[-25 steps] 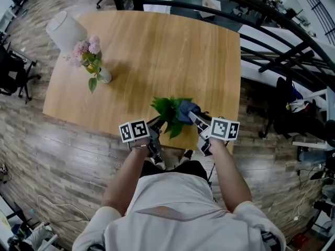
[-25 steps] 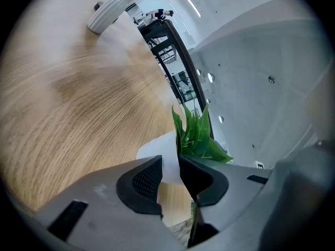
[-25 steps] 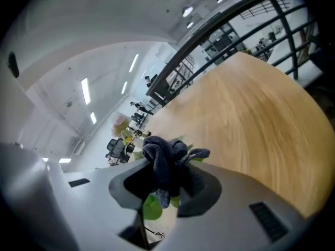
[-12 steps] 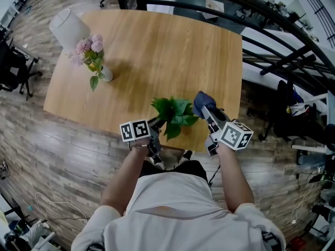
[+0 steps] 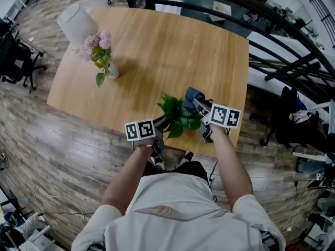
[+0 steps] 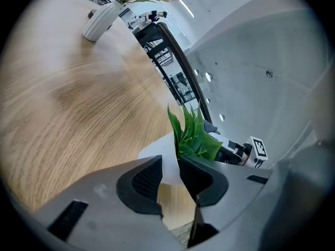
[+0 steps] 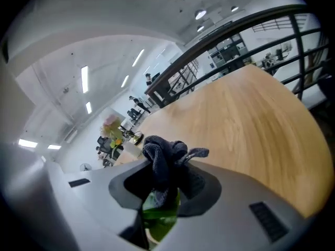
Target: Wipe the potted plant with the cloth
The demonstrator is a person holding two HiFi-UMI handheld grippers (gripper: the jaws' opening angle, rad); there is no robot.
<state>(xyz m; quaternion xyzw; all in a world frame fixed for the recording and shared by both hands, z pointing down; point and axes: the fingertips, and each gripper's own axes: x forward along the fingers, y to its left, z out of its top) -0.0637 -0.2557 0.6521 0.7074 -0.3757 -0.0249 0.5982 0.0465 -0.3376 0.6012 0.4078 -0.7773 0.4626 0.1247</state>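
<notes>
A green-leaved potted plant (image 5: 178, 114) stands near the front edge of the wooden table (image 5: 172, 51). In the left gripper view its white pot (image 6: 163, 153) sits between the jaws of my left gripper (image 6: 170, 175), which is shut on it; the leaves (image 6: 192, 136) rise just behind. My left gripper (image 5: 160, 122) is at the plant's left side. On the plant's right, my right gripper (image 5: 197, 105) is shut on a dark blue cloth (image 5: 191, 94). In the right gripper view the cloth (image 7: 166, 163) bunches between the jaws with a green leaf (image 7: 159, 209) pinched in it.
At the table's far left stand a white vase of pink flowers (image 5: 102, 56) and a white lampshade (image 5: 77, 22). Black railings (image 5: 282, 46) run along the right side. A dark office chair (image 5: 15, 61) stands on the wood-pattern floor to the left.
The right gripper drew the cloth off the leaves out to the right, then came back in onto the plant's right side. The left gripper kept its hold on the pot.
</notes>
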